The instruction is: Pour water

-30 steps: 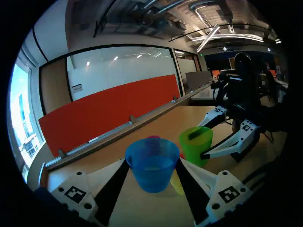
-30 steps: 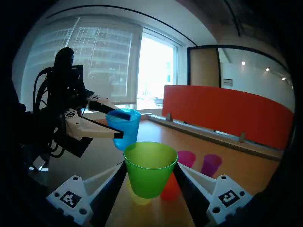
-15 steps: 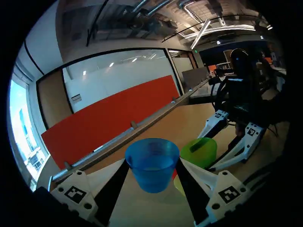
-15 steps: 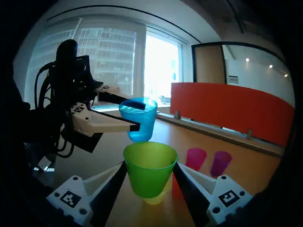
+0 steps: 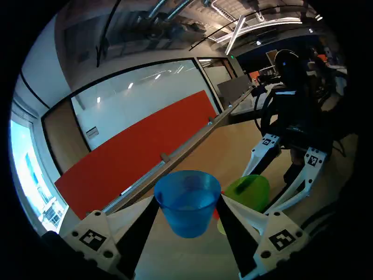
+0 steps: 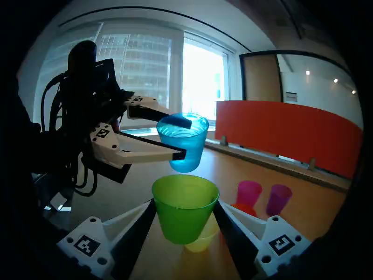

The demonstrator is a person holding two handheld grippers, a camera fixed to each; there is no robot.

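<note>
Window glass point(image 6: 200, 84) floods the office with daylight beside a long orange partition point(image 6: 289, 135) that runs along the far edge of the wooden table point(image 6: 242, 170). Over that table I hold both tools raised.

My left gripper point(image 5: 187, 201) is clamped on the blue cup point(image 5: 187, 207), one finger pressing each side of its wall just under the rim. In the right gripper view this cup hangs in the air, roughly upright, above and a little beyond the green one. A faint pale line low inside the translucent blue wall may be a water level, though I cannot be sure.

My right gripper point(image 6: 185, 205) is clenched on the green cup point(image 6: 185, 212) in the same way, both fingers tight against its sides. Its mouth faces up and it is held clear of the tabletop. In the left gripper view it sits lower and to the right of the blue cup, near but not touching.

On the table beneath the green cup stands a yellow cup point(image 6: 203, 237), partly hidden. Just beside it shows a sliver of a red cup point(image 6: 238, 208). Beyond that, a magenta cup point(image 6: 248, 192) and a purple cup point(image 6: 279, 198) stand upright side by side, close together and well short of the partition.
</note>
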